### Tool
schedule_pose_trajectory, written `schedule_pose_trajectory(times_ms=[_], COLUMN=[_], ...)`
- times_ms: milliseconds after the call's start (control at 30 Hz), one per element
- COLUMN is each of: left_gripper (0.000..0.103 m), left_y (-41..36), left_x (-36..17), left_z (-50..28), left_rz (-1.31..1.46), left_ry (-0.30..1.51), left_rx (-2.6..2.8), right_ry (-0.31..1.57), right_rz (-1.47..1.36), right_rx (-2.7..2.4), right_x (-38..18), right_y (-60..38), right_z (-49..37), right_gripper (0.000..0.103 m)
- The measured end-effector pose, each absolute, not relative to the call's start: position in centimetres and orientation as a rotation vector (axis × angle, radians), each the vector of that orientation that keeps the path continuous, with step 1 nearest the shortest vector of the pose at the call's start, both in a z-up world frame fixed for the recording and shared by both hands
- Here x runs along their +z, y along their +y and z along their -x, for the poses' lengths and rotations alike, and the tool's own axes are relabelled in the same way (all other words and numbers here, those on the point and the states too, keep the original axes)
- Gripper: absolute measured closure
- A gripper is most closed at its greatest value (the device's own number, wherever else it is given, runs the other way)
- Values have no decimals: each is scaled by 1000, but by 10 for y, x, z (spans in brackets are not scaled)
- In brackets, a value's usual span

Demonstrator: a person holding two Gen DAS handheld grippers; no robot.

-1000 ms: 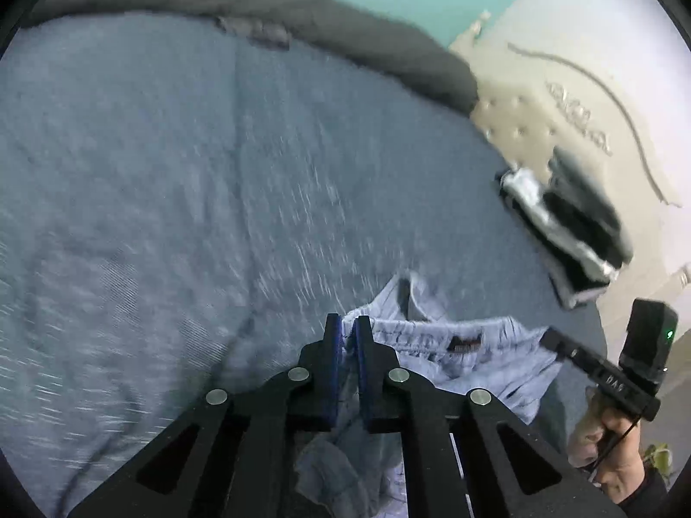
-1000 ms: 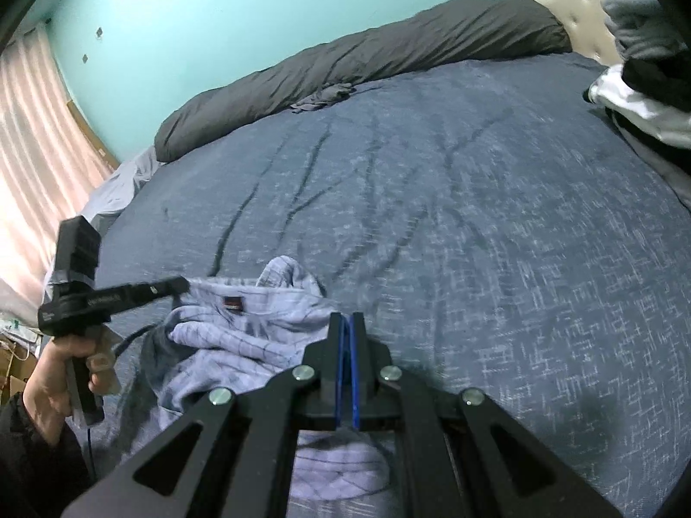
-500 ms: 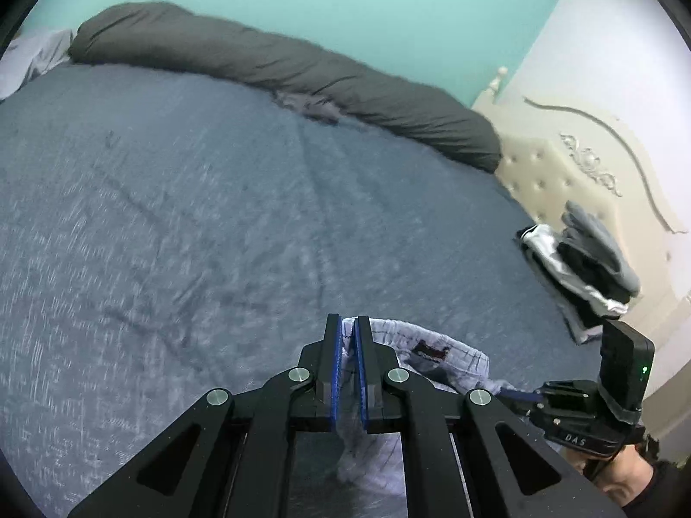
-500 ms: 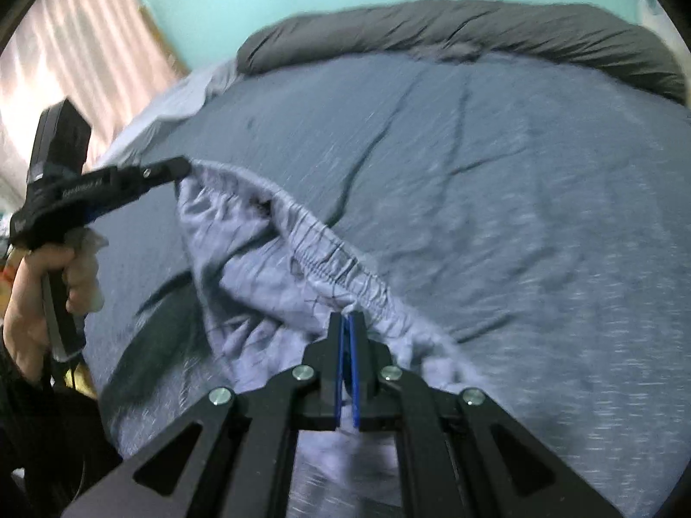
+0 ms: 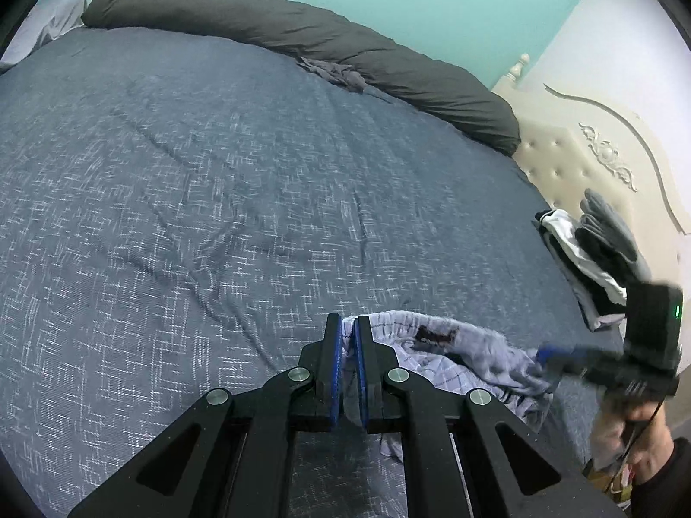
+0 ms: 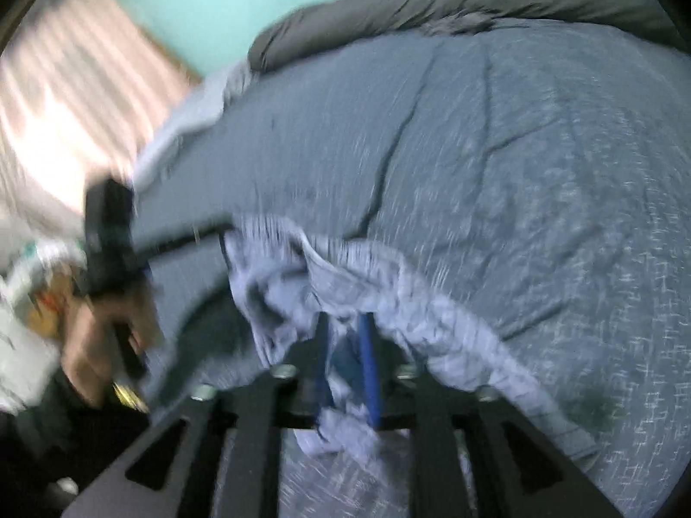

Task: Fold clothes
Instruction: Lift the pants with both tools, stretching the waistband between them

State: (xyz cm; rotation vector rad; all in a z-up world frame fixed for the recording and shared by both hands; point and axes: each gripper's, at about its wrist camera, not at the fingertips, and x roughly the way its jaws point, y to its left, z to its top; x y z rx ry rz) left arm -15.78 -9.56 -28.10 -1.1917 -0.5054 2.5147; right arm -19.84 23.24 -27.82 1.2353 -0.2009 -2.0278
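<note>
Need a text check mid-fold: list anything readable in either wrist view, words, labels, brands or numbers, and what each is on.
No text reads clearly in either view.
Dark label patch at the waistband of the light checked shorts: any print is too small and blurred to read.
Right gripper body, seen from the left wrist: motion-blurred, no marking legible; a green light shows, no text.
Right wrist view: too blurred for any text.

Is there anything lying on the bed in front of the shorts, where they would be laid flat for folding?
Nothing visible. The blue bedspread ahead of the checked shorts is bare. The small grey cloth lies far off by the dark rolled duvet, and the clothes pile sits at the side by the headboard.
</note>
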Motion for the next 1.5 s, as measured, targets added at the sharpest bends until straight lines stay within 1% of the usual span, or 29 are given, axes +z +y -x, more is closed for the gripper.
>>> schedule_pose_trajectory(times_ms=[67, 133, 167, 333, 433, 600, 767, 867, 933, 967, 1000, 1067, 1167, 1233, 1333, 1500], left_gripper=[97, 97, 97, 97, 97, 97, 97, 97, 97, 97, 97, 97, 97, 97, 97, 97], left_y=[-98, -98, -98, -98, -98, -98, -97, -93, -92, -91, -91, -90, -85, -82, -71, -67], left_x=[-283, -283, -283, -282, -282, -283, -282, -281, -280, -280, -279, -279, -278, -277, -272, -242], left_z=[154, 153, 152, 151, 151, 150, 149, 148, 148, 148, 148, 148, 150, 151, 150, 144], left_rz=[1190, 1190, 1190, 1188, 1190, 1194, 1189, 1187, 1183, 1181, 1179, 1177, 1169, 1163, 1138, 1033], left_ry=[-504, -504, -503, -503, -506, -513, -515, -505, -493, -489, -485, -485, -480, -475, -436, -415], left_rx=[2514, 2513, 2513, 2512, 2508, 2503, 2494, 2493, 2496, 2498, 2499, 2502, 2493, 2485, 2487, 2529], right_ry=[-274, -301, -267, 28, 95, 272, 341, 321, 337, 346, 356, 384, 397, 448, 475, 501], right_rz=[-1248, -1286, -1327, -1481, -1535, -1523, -1553, -1567, -1556, -1550, -1544, -1527, -1507, -1484, -1446, -1290], right_rx=[-2073, -2079, -2090, -2117, -2061, -1977, -2022, -2055, -2071, -2080, -2090, -2121, -2167, -2197, -2219, -2266], right_x=[-272, -275, -278, -299, -311, -314, -317, -320, -320, -318, -315, -307, -290, -281, -265, -217], right_y=[239, 238, 233, 196, 181, 157, 153, 155, 155, 155, 156, 160, 170, 174, 175, 167], right_z=[211, 228, 235, 256, 256, 230, 218, 224, 225, 226, 226, 229, 239, 245, 252, 240], right_gripper=[66, 66, 66, 66, 66, 66, 66, 66, 77, 88, 92, 95, 97, 97, 98, 98])
